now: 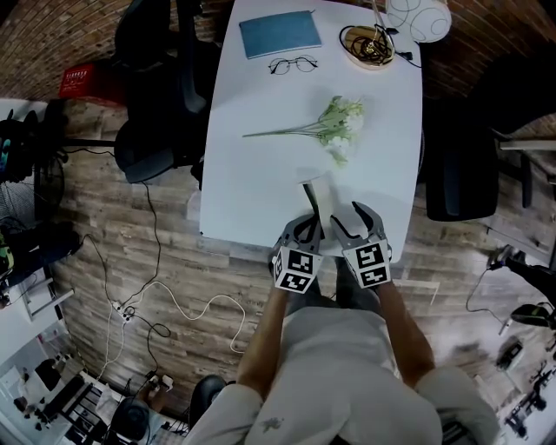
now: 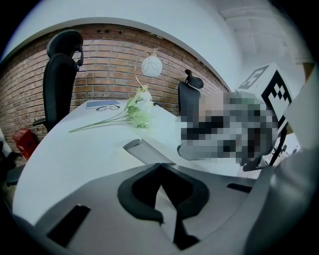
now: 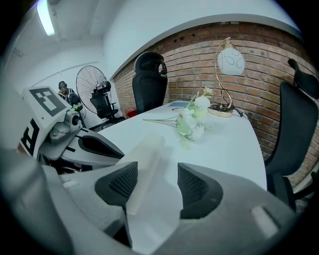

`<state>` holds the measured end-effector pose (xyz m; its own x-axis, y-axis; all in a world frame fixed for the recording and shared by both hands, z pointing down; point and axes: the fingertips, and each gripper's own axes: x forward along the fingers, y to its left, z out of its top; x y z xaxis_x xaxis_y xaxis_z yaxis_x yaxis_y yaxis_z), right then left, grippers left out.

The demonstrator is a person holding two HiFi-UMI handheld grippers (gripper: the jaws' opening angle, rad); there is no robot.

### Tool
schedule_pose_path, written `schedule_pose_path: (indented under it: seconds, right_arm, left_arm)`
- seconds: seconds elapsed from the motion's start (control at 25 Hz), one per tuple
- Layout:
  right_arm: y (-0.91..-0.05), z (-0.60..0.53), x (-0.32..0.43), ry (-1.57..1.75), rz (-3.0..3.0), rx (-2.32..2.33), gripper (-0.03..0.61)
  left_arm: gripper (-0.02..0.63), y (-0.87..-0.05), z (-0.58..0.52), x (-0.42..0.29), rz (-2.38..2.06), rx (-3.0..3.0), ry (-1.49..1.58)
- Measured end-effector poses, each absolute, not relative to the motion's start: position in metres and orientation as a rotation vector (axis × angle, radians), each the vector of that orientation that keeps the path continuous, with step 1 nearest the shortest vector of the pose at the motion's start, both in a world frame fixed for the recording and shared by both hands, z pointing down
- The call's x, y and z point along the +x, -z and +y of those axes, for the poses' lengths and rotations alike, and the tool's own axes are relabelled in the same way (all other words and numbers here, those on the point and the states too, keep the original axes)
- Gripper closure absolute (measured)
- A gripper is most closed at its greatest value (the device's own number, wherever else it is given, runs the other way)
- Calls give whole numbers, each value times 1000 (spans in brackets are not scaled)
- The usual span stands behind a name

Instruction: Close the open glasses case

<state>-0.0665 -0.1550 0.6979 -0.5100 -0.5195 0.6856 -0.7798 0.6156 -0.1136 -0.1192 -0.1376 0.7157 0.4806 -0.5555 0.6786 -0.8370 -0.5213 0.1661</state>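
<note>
The white table (image 1: 261, 174) fills the middle of my head view, with a black chair (image 1: 161, 130) at its left side and another (image 1: 460, 174) at its right. A spray of pale flowers (image 1: 334, 123) lies across the middle of the table. At the far end are a blue notebook (image 1: 280, 33) and a lamp (image 1: 417, 17) with a round white globe. My left claw (image 1: 306, 233) and right claw (image 1: 347, 222) sit side by side at the near edge, each with its marker cube toward me. The case (image 1: 314, 181) lies just in front of them near that edge, well apart from the flowers. It is open and looks milky white and slightly see-through. From above, one dark thin edge of it runs back into my left claw. In the left gripper view that claw's jaws are pressed together at the tips, and a flat grey part of the case (image 2: 142, 148) comes out just beyond them, so they seem to pinch its near edge. In the right gripper view my right claw's jaws stand apart. The rounded, tube-like half of the case (image 3: 144, 159) lies lengthwise between them, close against the left jaw and clear of the right one. The glasses (image 1: 293, 63) rest outside the case, just in front of the notebook.
</note>
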Motion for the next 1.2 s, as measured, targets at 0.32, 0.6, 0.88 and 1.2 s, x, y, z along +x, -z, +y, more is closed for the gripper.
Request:
schedule_pose_path:
  seconds: [0.32, 0.6, 0.88, 1.2]
  right_arm:
    - [-694, -155, -76, -563, -2243, 991, 325]
    - [-695, -153, -81, -562, -2248, 972, 325]
    - [-697, -152, -85, -561, -2255, 952, 325]
    - [-699, -151, -89, -561, -2260, 933, 325]
  left_arm:
    - [609, -719, -135, -128, -1166, 2225, -785]
    - [609, -722, -132, -134, -1178, 2209, -799]
    - [609, -725, -131, -138, -1190, 2194, -805]
    - [609, -728, -129, -143, -1201, 2177, -811]
